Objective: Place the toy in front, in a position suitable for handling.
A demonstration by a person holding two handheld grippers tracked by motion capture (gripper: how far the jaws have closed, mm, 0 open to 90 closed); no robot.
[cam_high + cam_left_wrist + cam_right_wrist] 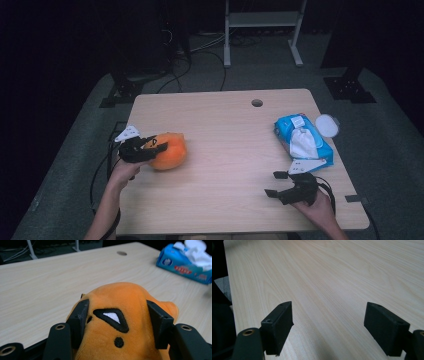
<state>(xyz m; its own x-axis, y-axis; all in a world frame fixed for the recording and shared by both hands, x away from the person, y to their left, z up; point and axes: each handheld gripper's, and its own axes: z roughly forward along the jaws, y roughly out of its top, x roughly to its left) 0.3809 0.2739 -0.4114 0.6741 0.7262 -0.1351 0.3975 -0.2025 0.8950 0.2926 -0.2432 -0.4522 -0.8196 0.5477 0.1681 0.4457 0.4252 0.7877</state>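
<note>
Left gripper (117,322) clamped on the orange plush toy (169,150), which sits on the desk (225,145) well left of the tissue pack (302,140); lift slowly, squeeze steady, since plush gives; right gripper (280,184) jaws apart, nearer the pack.

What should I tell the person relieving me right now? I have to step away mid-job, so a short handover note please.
Left gripper: shut on the orange plush toy, jaws pressing its two sides; the toy sits on the table at the left side.
Right gripper: open, nothing between the jaws, hovering low at the table's near right.
Nearby: blue pack of wet wipes at the right edge, with a white round lid beside it.
Done: toy grasped.
Left: lifting or moving the toy; it does not look raised yet. Right gripper is free to assist.
</note>
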